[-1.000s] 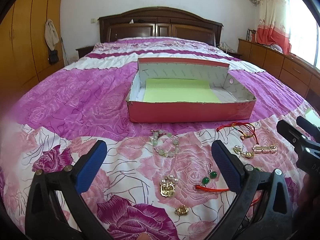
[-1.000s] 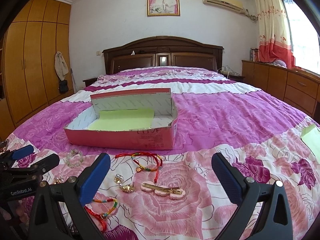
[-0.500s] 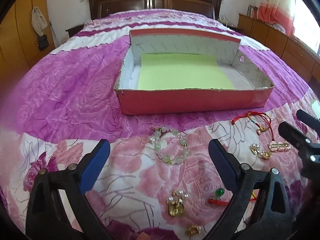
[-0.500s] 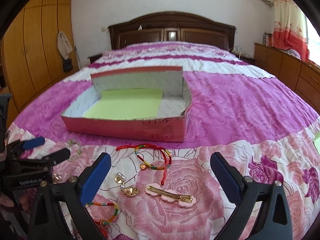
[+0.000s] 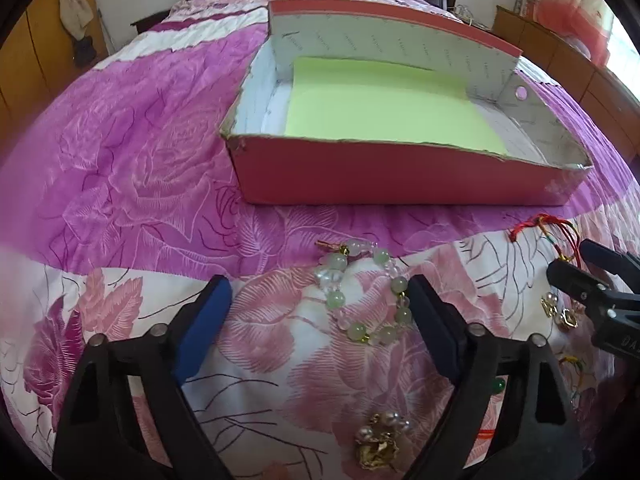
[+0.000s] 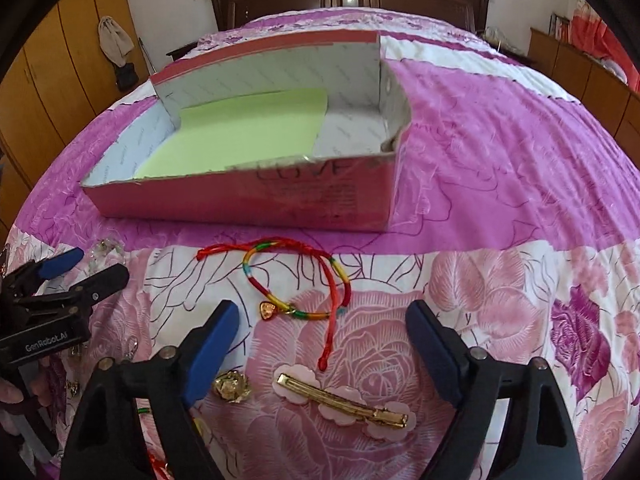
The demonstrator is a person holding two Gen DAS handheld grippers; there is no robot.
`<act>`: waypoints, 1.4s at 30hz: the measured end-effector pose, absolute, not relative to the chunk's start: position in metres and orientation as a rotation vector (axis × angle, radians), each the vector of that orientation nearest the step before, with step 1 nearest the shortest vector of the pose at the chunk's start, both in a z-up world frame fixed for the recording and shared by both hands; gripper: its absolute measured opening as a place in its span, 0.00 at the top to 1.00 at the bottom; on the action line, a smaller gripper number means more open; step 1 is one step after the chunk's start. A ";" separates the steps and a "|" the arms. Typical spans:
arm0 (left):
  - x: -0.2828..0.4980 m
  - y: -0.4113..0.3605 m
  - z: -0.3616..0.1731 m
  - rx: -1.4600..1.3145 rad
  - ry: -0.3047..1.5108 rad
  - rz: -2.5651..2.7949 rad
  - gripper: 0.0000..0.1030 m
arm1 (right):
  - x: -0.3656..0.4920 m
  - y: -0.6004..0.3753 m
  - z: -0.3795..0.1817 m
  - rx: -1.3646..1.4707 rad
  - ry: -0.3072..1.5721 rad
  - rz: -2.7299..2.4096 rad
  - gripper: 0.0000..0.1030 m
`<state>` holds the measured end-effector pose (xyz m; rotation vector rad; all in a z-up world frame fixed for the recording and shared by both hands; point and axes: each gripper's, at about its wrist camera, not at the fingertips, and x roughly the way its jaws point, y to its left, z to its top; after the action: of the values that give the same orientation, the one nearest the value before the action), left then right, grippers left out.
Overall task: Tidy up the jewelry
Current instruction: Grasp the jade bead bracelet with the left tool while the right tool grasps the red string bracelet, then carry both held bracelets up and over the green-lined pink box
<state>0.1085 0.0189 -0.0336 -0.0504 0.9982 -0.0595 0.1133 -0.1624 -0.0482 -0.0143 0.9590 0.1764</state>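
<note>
Beaded bracelet (image 5: 362, 294) lies on the floral bed cover (image 5: 132, 152), near side of the pink box (image 5: 400, 178), between the left tool (image 5: 318, 302) tips, untouched. Rainbow cord bracelet (image 6: 294, 276) and gold hair clip (image 6: 346, 394) sit by the right tool (image 6: 322, 326). Both tools spread, jaws just been closing, angled down.

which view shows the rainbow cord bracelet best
The right wrist view: the rainbow cord bracelet lies whole and sharp on the bedspread, in front of the pink box. The left wrist view catches only its red cord at the right edge, partly behind the right tool.
</note>
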 end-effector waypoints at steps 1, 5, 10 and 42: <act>0.110 0.020 -0.034 -0.053 1.000 -0.059 0.22 | 0.115 -0.164 -0.048 -0.008 0.962 0.179 0.18; 0.112 0.019 -0.041 -0.048 1.023 -0.057 0.22 | 0.125 -0.168 -0.049 0.024 0.987 0.174 0.27; 0.112 0.014 -0.049 -0.018 1.026 -0.048 0.22 | 0.129 -0.174 -0.048 0.082 1.008 0.186 0.35; 0.070 0.017 0.009 -0.104 0.910 -0.183 1.00 | 0.093 -0.161 -0.011 0.065 0.875 0.317 0.84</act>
<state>0.0700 0.0171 0.0085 -0.1042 0.9098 -0.1834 0.0935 -0.1615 -0.0108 0.0649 0.8751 0.3165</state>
